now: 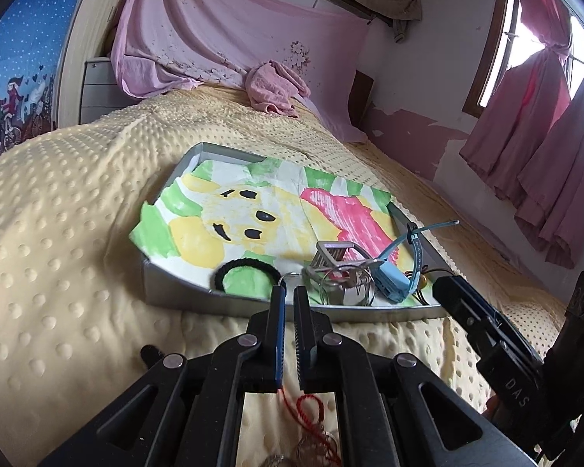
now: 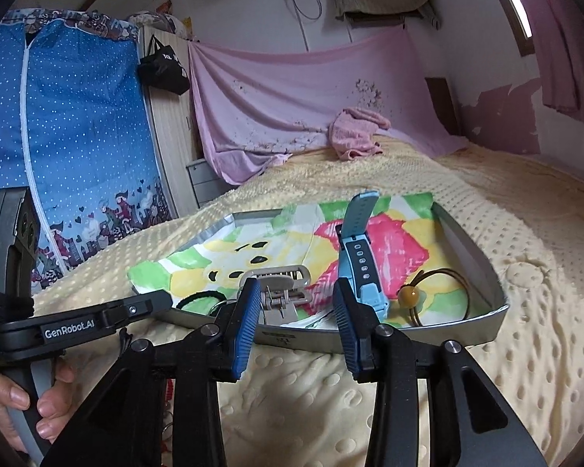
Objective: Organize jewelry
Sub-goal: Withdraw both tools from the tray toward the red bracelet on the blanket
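Left tongs (image 1: 288,299) clenched on a red cord (image 1: 305,412), its lower end cut off. Right tongs (image 2: 296,303) released, empty; beyond them, tray (image 2: 467,249) holding blue watch (image 2: 360,272), partly hidden clip (image 2: 280,292).

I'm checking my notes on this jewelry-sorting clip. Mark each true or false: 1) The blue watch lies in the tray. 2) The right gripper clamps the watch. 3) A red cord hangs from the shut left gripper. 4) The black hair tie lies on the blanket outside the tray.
1) True: the blue watch is in the tray.
2) False: the right gripper is open and empty.
3) True: the red cord hangs from the left gripper.
4) False: the black hair tie lies inside the tray.
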`<state>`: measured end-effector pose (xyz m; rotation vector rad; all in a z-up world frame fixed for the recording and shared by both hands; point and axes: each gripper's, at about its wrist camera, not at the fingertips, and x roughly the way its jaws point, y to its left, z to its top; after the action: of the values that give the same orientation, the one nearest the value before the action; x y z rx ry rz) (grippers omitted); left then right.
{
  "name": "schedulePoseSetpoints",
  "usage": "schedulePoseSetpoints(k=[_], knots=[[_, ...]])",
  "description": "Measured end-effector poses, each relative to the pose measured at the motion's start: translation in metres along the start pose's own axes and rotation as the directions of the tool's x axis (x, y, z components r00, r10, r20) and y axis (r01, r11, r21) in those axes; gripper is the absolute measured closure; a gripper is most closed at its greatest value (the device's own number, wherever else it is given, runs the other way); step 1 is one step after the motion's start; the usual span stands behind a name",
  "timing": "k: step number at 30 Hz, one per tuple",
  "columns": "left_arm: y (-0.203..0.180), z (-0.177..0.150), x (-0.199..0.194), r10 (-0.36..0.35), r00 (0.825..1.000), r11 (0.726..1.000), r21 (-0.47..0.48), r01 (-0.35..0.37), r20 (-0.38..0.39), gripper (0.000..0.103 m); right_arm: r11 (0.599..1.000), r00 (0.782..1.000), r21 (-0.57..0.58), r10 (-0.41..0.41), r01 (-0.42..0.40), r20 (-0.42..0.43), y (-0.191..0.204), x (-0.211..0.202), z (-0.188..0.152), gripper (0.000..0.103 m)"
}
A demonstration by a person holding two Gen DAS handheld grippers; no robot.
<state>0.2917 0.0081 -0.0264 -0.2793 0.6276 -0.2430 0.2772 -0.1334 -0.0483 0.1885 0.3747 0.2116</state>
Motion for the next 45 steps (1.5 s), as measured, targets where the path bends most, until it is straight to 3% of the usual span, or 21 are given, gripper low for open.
schedulePoseSetpoints(k=[3, 6, 8, 10, 12, 17, 22, 24, 28, 35, 45], knots=[[0.001, -0.004, -0.009, 0.006, 1.000, 1.000, -0.001, -0.006, 0.011, 0.098, 1.000, 1.000, -0.006, -0.007, 0.007, 0.018, 0.001, -0.007, 0.001, 0.068], [0.002, -0.007, -0.017, 0.012, 1.000, 1.000, 0.004, -0.012, 0.016, 0.093, 1.000, 0.999, -0.015, -0.015, 0.016, 0.034, 0.004, -0.015, 0.000, 0.059], [0.003, -0.010, -0.023, 0.013, 1.000, 1.000, 0.002, -0.013, 0.024, 0.074, 1.000, 0.999, -0.020, -0.023, 0.024, 0.045, 0.006, -0.020, 0.000, 0.057], [0.003, -0.014, -0.034, 0.037, 0.998, 0.999, -0.002, -0.037, 0.057, 0.030, 0.999, 0.998, -0.027, -0.040, 0.041, 0.055, 0.008, -0.028, 0.000, 0.049], [0.003, -0.017, -0.046, 0.050, 0.992, 0.999, 0.008, -0.051, 0.116, 0.028, 0.998, 0.996, -0.030, -0.052, 0.054, 0.066, 0.008, -0.035, 0.000, 0.044], [0.000, -0.025, -0.065, 0.073, 0.988, 0.996, 0.040, -0.080, 0.137, 0.027, 0.997, 0.994, -0.020, -0.073, 0.075, 0.081, 0.007, -0.052, 0.003, 0.038], [0.002, -0.034, -0.091, 0.116, 0.973, 0.991, 0.036, -0.126, 0.200, 0.006, 0.997, 0.993, -0.021, -0.072, 0.074, 0.098, 0.011, -0.070, 0.004, 0.023], [0.004, -0.038, -0.100, 0.136, 0.965, 0.989, 0.029, -0.146, 0.224, 0.001, 0.997, 0.992, -0.028, -0.069, 0.072, 0.103, 0.016, -0.077, 0.003, 0.012], [0.013, -0.041, -0.116, 0.171, 0.953, 0.984, 0.010, -0.179, 0.249, 0.000, 0.997, 0.992, -0.042, -0.063, 0.068, 0.107, 0.023, -0.089, 0.002, 0.003], [0.023, -0.046, -0.131, 0.221, 0.947, 0.972, 0.024, -0.232, 0.233, 0.000, 0.995, 0.993, -0.080, -0.058, 0.067, 0.106, 0.035, -0.112, -0.002, 0.001], [0.019, -0.058, -0.145, 0.255, 0.936, 0.952, 0.107, -0.287, 0.242, 0.000, 0.994, 0.999, -0.093, -0.048, 0.050, 0.020, 0.045, -0.122, -0.015, 0.001]])
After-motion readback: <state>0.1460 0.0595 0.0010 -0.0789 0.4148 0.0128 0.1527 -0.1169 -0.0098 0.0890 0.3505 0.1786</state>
